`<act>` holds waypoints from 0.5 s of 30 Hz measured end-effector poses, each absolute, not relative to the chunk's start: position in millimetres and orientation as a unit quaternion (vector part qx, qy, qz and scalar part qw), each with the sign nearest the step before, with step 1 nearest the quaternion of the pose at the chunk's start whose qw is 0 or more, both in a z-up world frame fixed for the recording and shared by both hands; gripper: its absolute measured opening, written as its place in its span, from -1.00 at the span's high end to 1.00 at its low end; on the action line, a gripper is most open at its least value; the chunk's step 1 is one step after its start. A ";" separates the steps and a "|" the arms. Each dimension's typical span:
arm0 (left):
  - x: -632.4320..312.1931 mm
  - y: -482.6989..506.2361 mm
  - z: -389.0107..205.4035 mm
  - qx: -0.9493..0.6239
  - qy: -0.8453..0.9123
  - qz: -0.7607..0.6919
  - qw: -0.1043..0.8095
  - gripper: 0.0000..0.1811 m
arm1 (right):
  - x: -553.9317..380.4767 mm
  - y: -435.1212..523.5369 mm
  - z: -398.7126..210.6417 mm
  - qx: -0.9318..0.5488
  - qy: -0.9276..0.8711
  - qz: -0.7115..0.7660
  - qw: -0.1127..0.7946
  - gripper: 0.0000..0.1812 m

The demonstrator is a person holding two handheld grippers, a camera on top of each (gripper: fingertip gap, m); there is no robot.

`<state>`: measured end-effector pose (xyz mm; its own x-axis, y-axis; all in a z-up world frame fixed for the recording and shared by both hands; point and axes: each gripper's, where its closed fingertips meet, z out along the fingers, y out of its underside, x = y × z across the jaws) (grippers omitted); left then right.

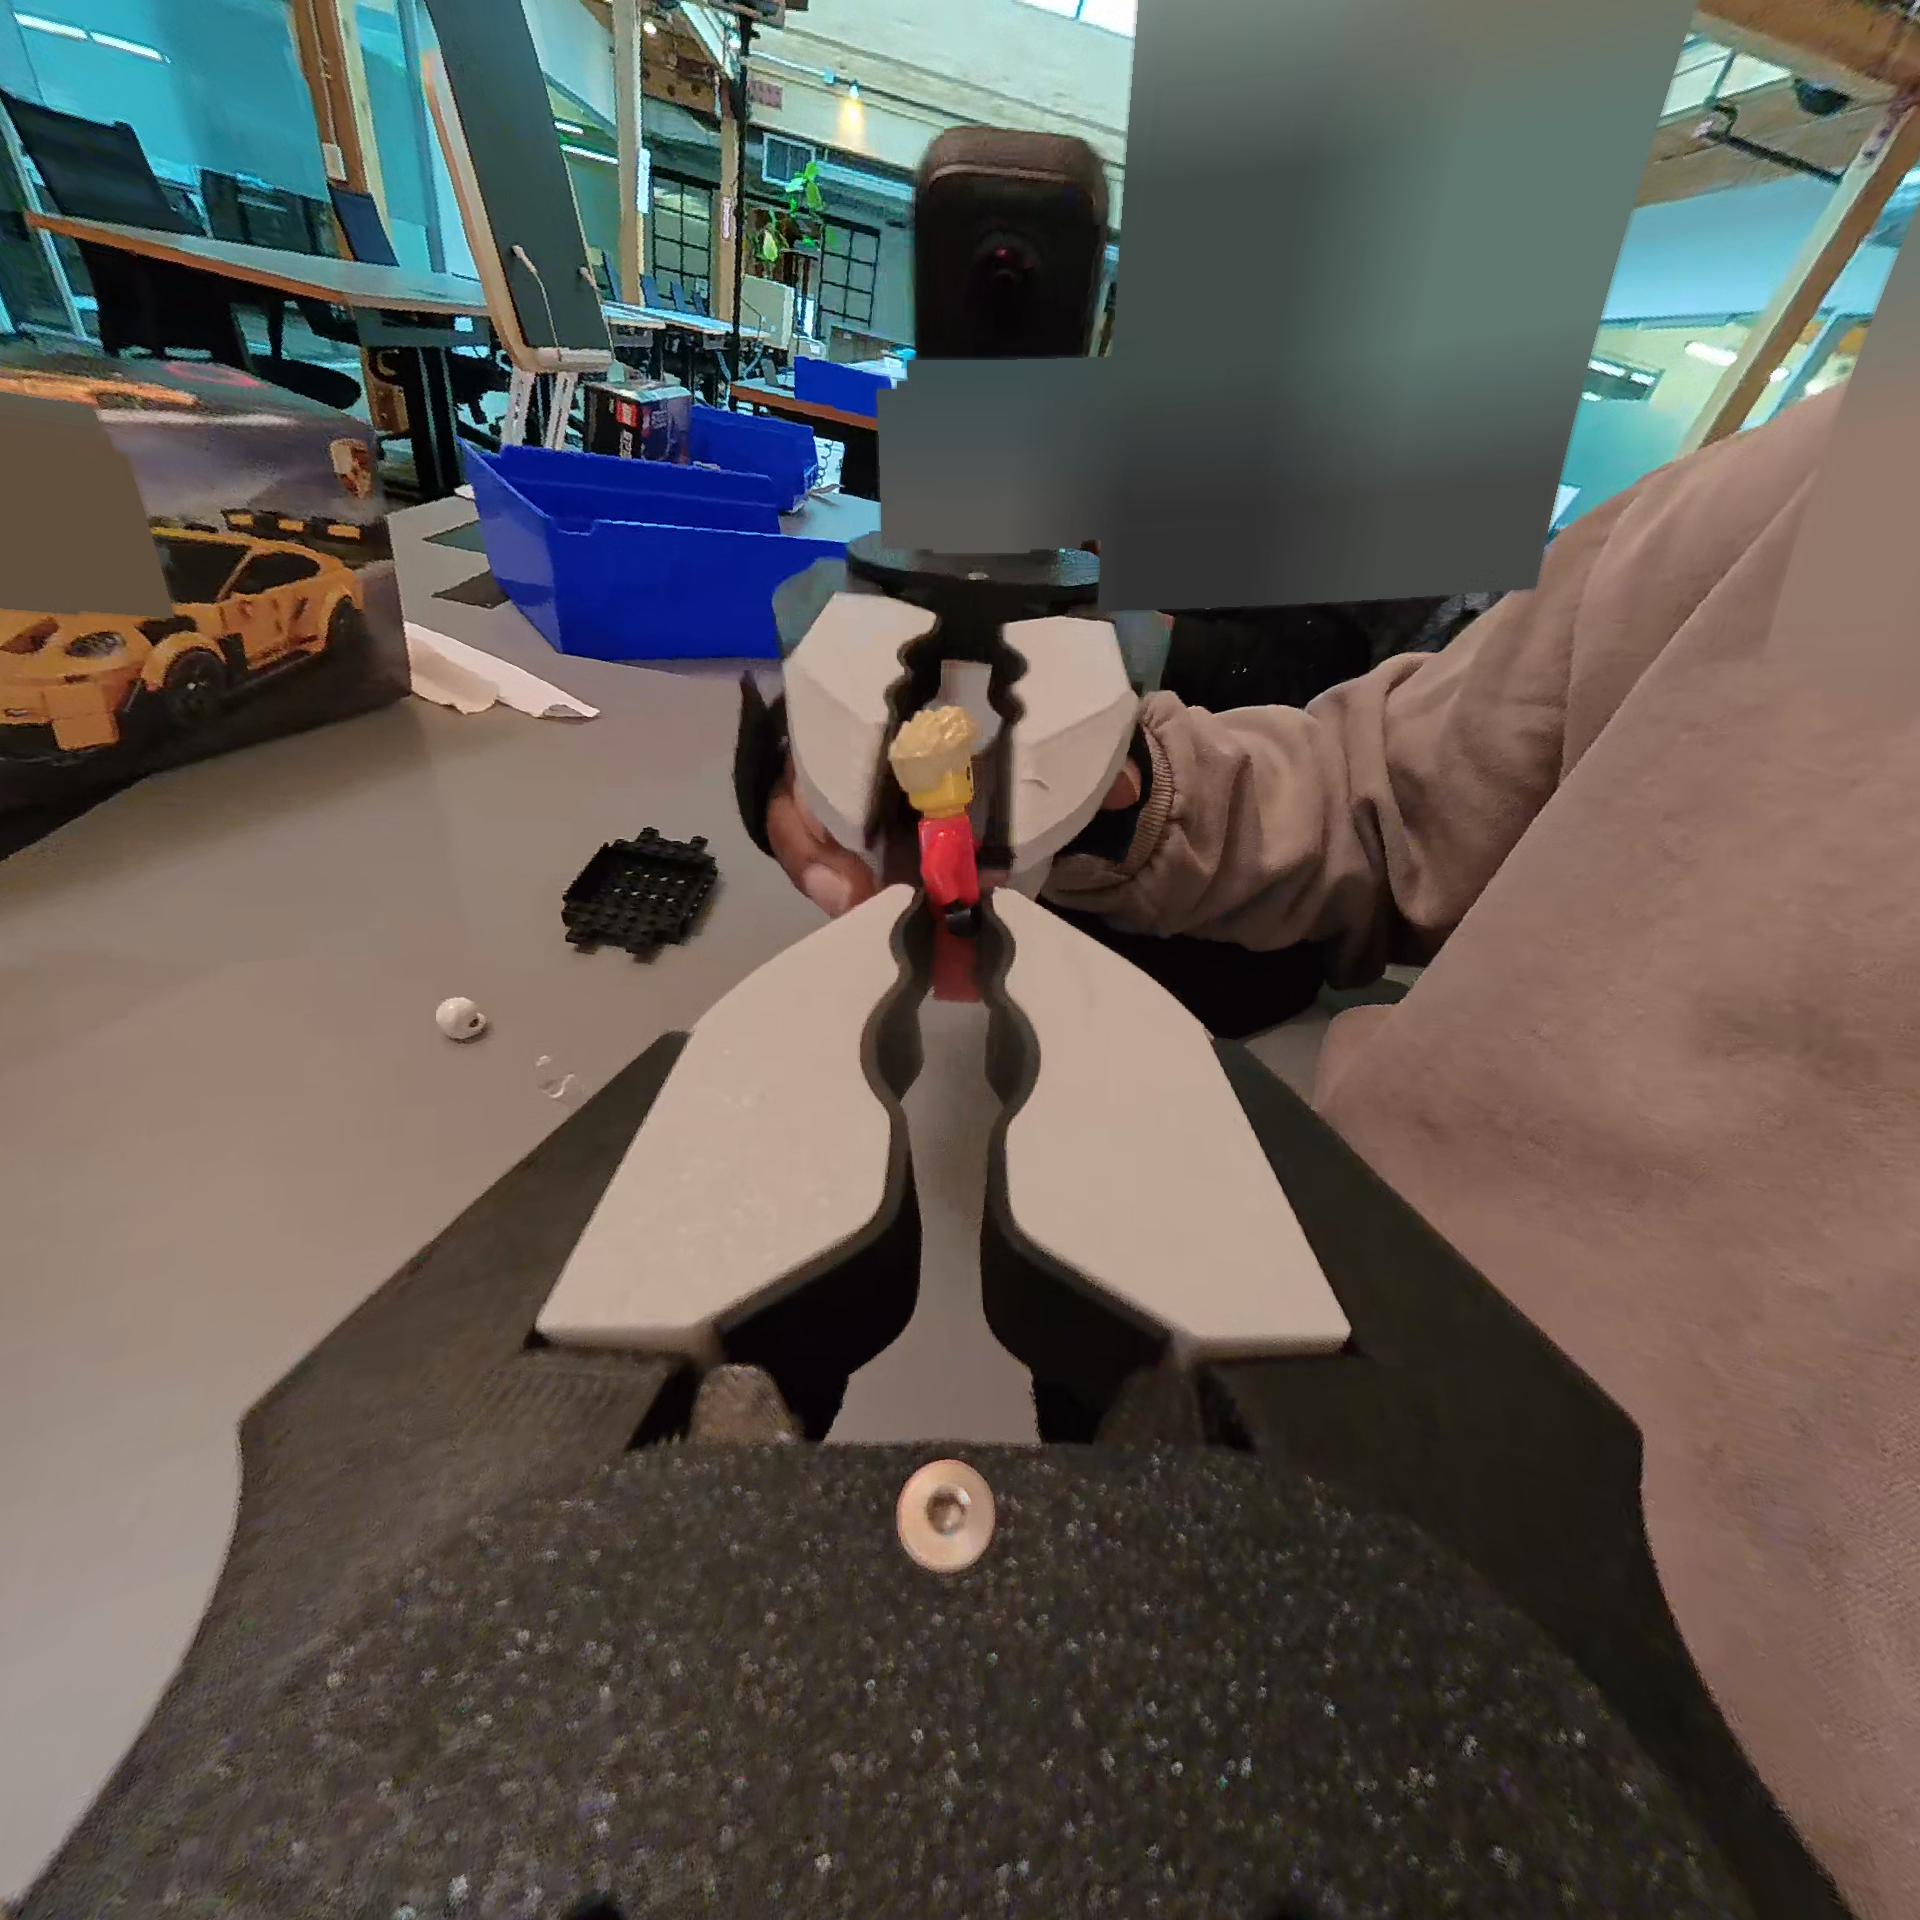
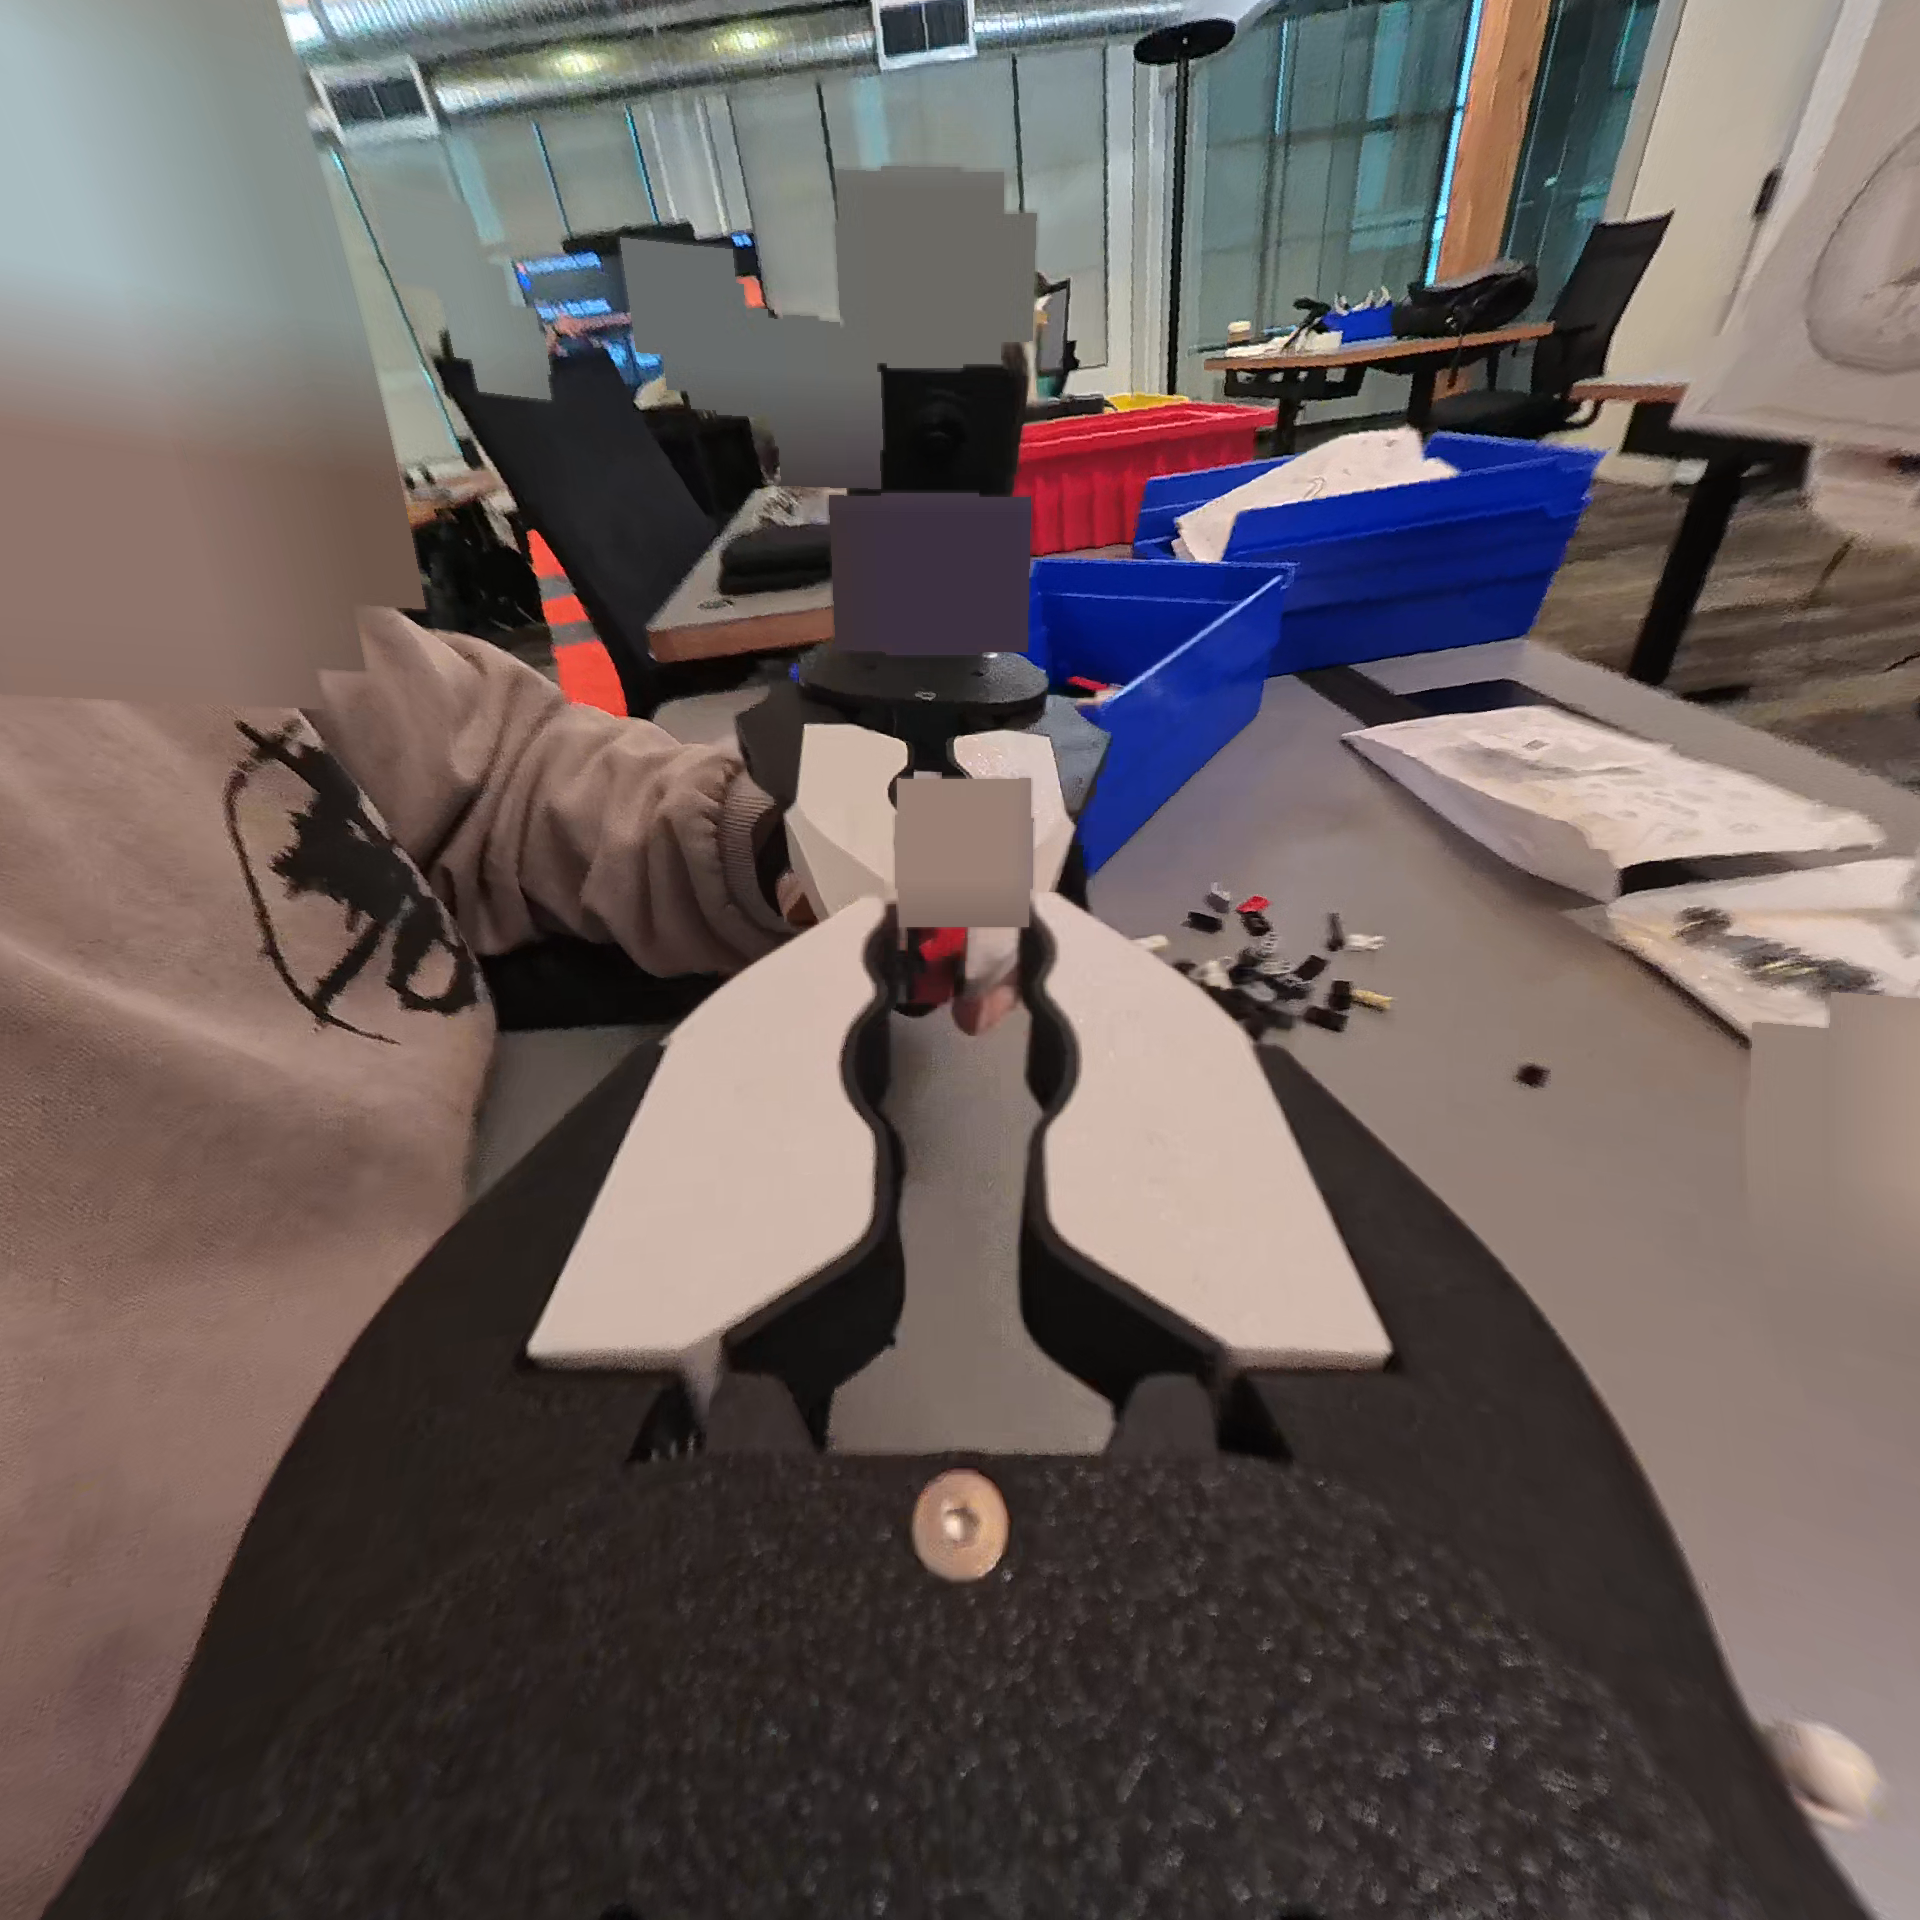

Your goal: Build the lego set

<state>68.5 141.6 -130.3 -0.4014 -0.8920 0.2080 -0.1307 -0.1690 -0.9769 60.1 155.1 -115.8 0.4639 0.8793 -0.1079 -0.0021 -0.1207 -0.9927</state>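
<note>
Between the facing tools, left tool point(image 1: 951, 951) pinches an upright minifigure point(image 1: 943, 831), head up; right tool's point(image 2: 956, 961) grip unclear.

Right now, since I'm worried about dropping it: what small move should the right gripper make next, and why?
Probably close the right gripper gently on the minifigure. Its fingers straddle the upper body with gaps on both sides, while the left gripper alone pinches the legs.
</note>
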 end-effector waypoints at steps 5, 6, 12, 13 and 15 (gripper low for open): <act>68.6 137.6 -132.9 -0.476 0.563 -0.627 0.252 0.92 | 70.5 152.0 -109.0 -0.600 -0.443 0.213 0.632 0.52; 69.0 135.9 -133.7 -0.480 0.562 -0.630 0.240 0.92 | 70.1 151.7 -111.1 -0.596 -0.463 0.180 0.631 0.49; 69.7 130.3 -140.3 -0.497 0.558 -0.637 0.189 0.92 | 59.1 144.8 -127.7 -0.583 -0.524 0.122 0.609 0.47; 69.7 130.6 -141.3 -0.500 0.557 -0.637 0.184 0.92 | 59.0 145.7 -129.9 -0.585 -0.527 0.110 0.606 0.46; 70.1 132.2 -143.4 -0.506 0.556 -0.635 0.180 0.92 | 59.2 147.0 -132.0 -0.589 -0.530 0.097 0.602 0.45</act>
<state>70.1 132.2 -143.4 -0.4225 -0.7906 0.4432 -0.3347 -0.3183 -0.8869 59.2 147.0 -132.0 0.4185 0.7415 0.5244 0.5086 0.2871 -0.8118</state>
